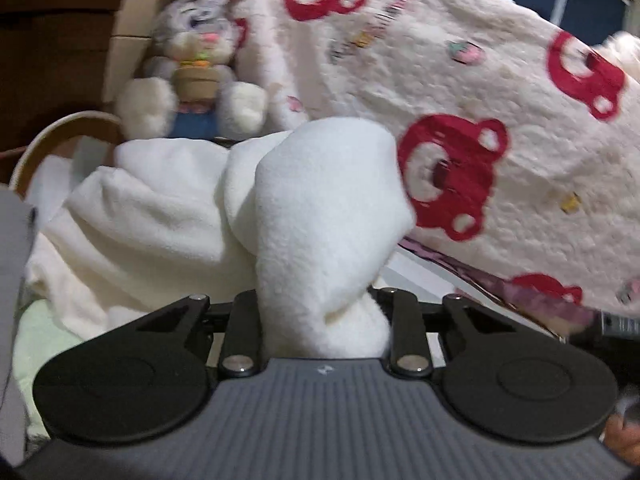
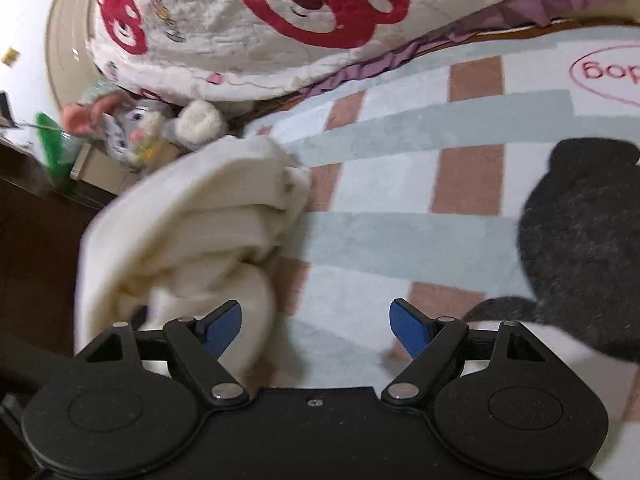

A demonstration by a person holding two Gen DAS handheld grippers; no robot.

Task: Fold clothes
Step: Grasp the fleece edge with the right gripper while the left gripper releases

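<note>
A white fleece garment (image 1: 312,220) bulges up between the fingers of my left gripper (image 1: 322,304). The cloth hides the fingertips and the jaws stand close on it, so the gripper is shut on the garment. In the right wrist view the same cream garment (image 2: 192,232) lies bunched on the left part of the checked bedsheet (image 2: 400,200). My right gripper (image 2: 316,326) is open low over the sheet. Its left blue pad (image 2: 222,326) is against the garment's edge and nothing sits between the pads. A dark grey fuzzy garment (image 2: 580,240) lies to the right.
A white blanket with red bear faces (image 1: 480,100) (image 2: 260,20) is heaped at the back of the bed. A plush rabbit (image 1: 192,60) (image 2: 132,128) sits beside it near the bed's edge. A hand (image 1: 624,444) shows at the lower right of the left wrist view.
</note>
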